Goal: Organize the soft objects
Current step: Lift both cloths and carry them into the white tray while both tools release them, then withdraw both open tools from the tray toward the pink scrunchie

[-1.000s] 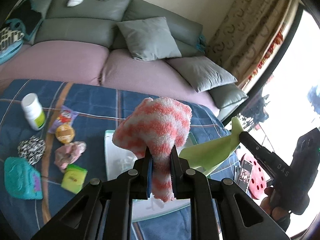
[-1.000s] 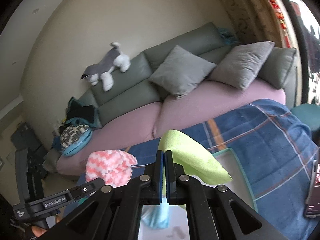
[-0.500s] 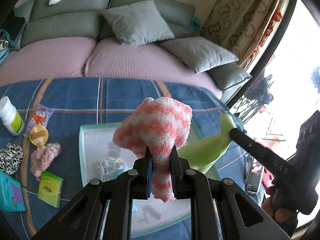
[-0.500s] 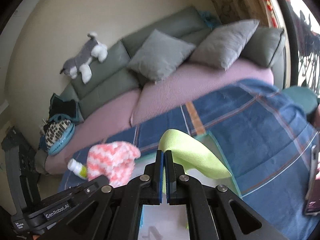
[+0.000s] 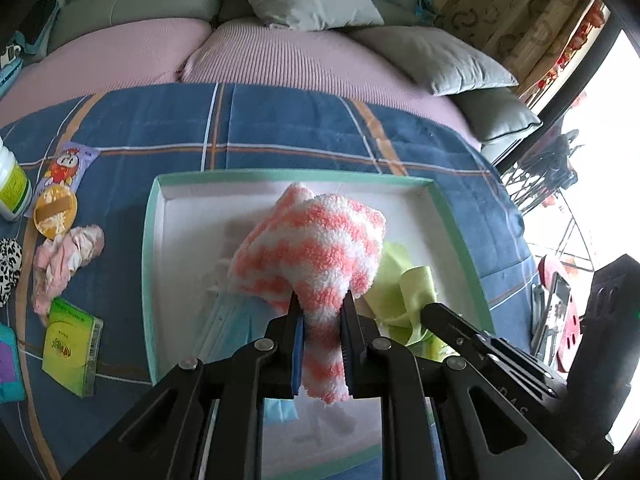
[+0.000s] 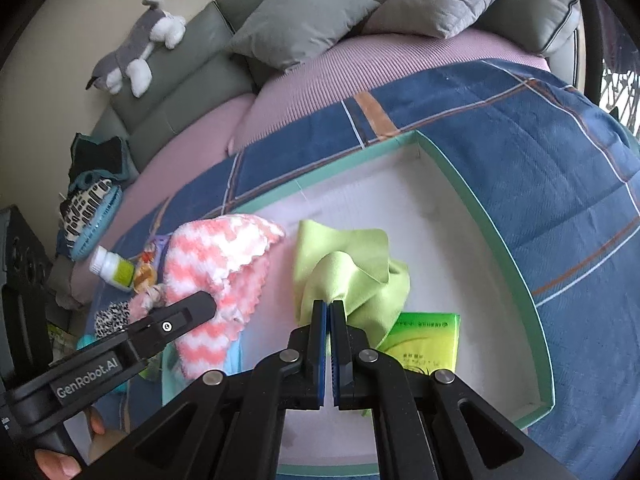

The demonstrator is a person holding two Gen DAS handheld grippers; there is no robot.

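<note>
Fleecy pink-and-white chevron cloth (image 5: 316, 248) bulges from the left tongs (image 5: 320, 316), which pinch its lower end above the shallow white tray with a mint-green rim (image 5: 149, 248). Beneath it lies a pale blue face mask (image 5: 236, 324); a smooth lime cloth (image 5: 404, 296) sits crumpled to its right.

Seen from the right wrist, the right tongs (image 6: 330, 316) are clenched on a gathered fold of the lime cloth (image 6: 352, 268), which rests inside the tray (image 6: 516, 276) beside a glossy green packet (image 6: 424, 340). The fleecy cloth (image 6: 216, 272) hangs at the left.
</note>
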